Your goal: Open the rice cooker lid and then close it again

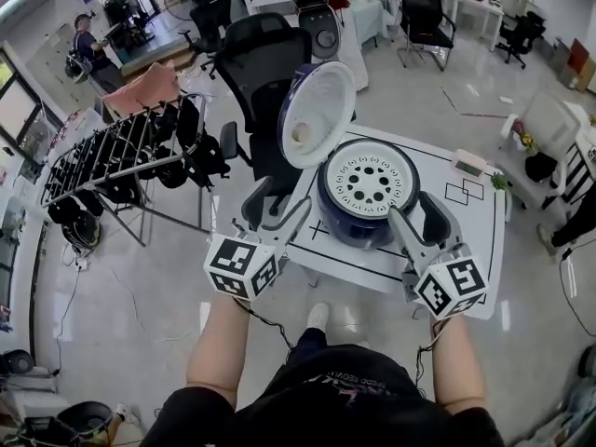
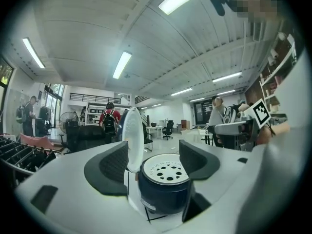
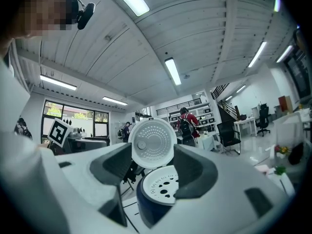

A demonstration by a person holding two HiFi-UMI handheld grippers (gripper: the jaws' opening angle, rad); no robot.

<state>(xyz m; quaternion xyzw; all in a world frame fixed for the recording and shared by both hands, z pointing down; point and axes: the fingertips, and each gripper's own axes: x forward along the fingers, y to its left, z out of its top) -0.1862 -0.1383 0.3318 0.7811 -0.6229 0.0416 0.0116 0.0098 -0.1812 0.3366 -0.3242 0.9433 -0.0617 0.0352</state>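
Rice cooker upright on white table; lid open, standing at far-left rim, inner face toward cooker; body label unreadable. Left gripper, right gripper: jaws wide, empty, near cooker's front

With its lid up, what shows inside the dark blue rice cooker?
A white round perforated plate fills the mouth of the dark blue rice cooker; whatever lies beneath that plate is covered.
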